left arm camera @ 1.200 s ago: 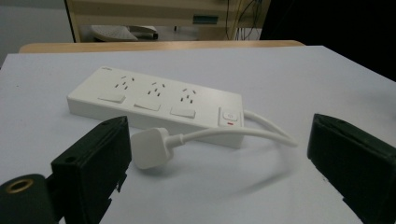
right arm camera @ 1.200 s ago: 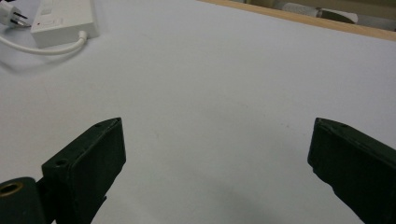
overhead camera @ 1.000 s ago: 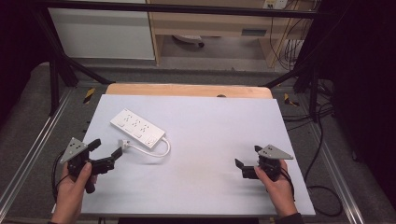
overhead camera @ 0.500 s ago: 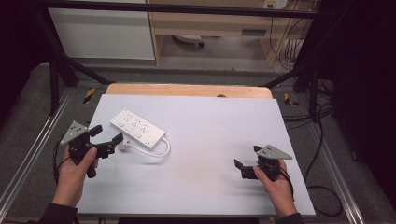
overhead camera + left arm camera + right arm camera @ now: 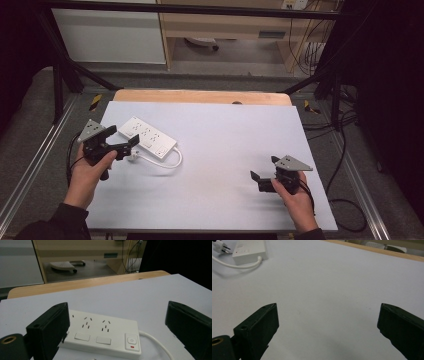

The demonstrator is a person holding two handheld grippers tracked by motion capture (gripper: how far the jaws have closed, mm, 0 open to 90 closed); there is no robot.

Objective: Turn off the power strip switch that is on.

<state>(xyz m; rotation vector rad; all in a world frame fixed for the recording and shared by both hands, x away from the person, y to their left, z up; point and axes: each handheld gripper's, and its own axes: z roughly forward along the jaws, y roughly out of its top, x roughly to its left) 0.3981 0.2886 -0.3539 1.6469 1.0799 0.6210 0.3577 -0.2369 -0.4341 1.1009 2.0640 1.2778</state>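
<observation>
Flanking one white power strip [image 5: 100, 336], one left gripper [image 5: 122, 141], one right gripper [image 5: 265, 174], both with jaws apart.

The counter [image 5: 225, 150] is mostly bare. The big white middle and the far right side have nothing on them, so a hand could slide there freely. In front of the right gripper [image 5: 263, 176] the way is open, and its jaws stand wide apart. On the left, the power strip [image 5: 147, 137] lies right ahead of the left gripper [image 5: 126, 141]. Its cord [image 5: 167, 163] loops out toward the middle, and the plug [image 5: 131, 156] lies just beside the gripper.
</observation>
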